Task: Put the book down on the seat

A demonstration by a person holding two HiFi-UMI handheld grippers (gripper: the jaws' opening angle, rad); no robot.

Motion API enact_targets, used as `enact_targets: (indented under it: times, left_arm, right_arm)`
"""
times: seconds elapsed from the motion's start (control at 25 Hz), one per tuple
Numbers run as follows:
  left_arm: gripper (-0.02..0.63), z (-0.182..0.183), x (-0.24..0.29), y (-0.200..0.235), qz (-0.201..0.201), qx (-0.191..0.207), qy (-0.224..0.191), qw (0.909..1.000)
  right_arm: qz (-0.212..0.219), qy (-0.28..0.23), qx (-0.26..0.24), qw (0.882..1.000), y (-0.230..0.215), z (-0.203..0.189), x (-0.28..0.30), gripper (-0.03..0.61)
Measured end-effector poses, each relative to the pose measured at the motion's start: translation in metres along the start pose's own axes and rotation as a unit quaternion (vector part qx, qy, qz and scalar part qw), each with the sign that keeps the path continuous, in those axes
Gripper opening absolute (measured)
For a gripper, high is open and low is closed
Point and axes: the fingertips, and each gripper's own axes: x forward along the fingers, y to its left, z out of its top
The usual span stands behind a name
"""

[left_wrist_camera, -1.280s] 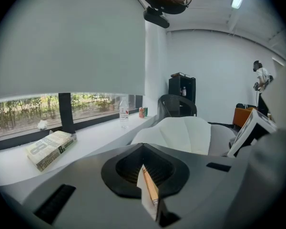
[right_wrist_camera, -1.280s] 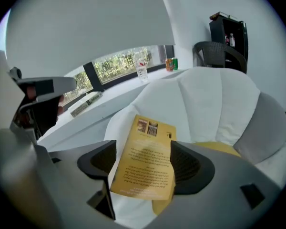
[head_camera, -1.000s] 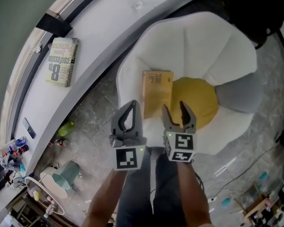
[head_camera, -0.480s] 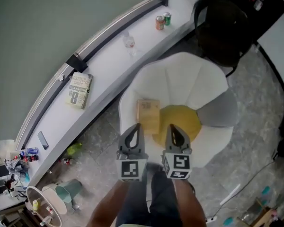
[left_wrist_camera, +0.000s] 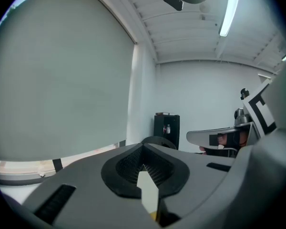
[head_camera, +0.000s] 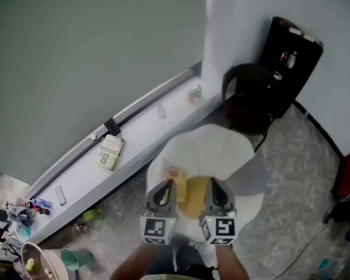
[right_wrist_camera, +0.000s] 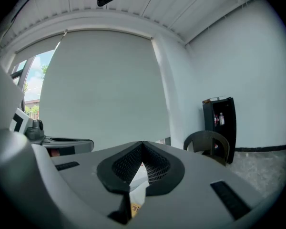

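The tan book point(head_camera: 175, 176) lies flat on the seat of the white petal-shaped chair point(head_camera: 213, 147), beside a yellow cushion point(head_camera: 196, 195). Both grippers hang side by side at the bottom of the head view, held upright above the chair's front edge and apart from the book. My left gripper point(head_camera: 165, 185) is shut with nothing in it; in the left gripper view its tips point(left_wrist_camera: 144, 149) meet. My right gripper point(head_camera: 215, 184) is shut and holds nothing too, its tips point(right_wrist_camera: 142, 146) touching in the right gripper view.
A second book point(head_camera: 109, 151) lies on the long white ledge point(head_camera: 134, 136) by the wall, with a bottle point(head_camera: 161, 111), two cans point(head_camera: 193, 92) and a phone point(head_camera: 60, 195). A black chair point(head_camera: 248, 101) and a black cabinet point(head_camera: 291, 54) stand behind. A green bin point(head_camera: 76, 258) sits at lower left.
The right gripper's jaws have gone from open to shut, holding nothing. Both grippers have drawn back from the book. The head view has lifted, so the chair looks smaller.
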Motion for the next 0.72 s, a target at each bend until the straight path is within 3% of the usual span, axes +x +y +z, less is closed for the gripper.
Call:
enact_targets:
  times: [0.12, 0.44, 0.72]
  left_arm:
    - [0.006, 0.033, -0.014, -0.008, -0.006, 0.022, -0.022, 0.9995]
    - [0.006, 0.087, -0.048, -0.059, -0.026, 0.024, -0.052, 0.9981]
    - [0.006, 0.104, -0.069, -0.075, -0.033, 0.04, -0.073, 0.996]
  right_arm:
    - [-0.004, -0.023, -0.015, 1.0, 0.003, 0.038, -0.026, 0.005]
    - [-0.036, -0.047, -0.028, 0.998, -0.005, 0.104, -0.094, 0.005]
    - [-0.03, -0.076, -0.044, 0.996, -0.003, 0.125, -0.115, 0.005]
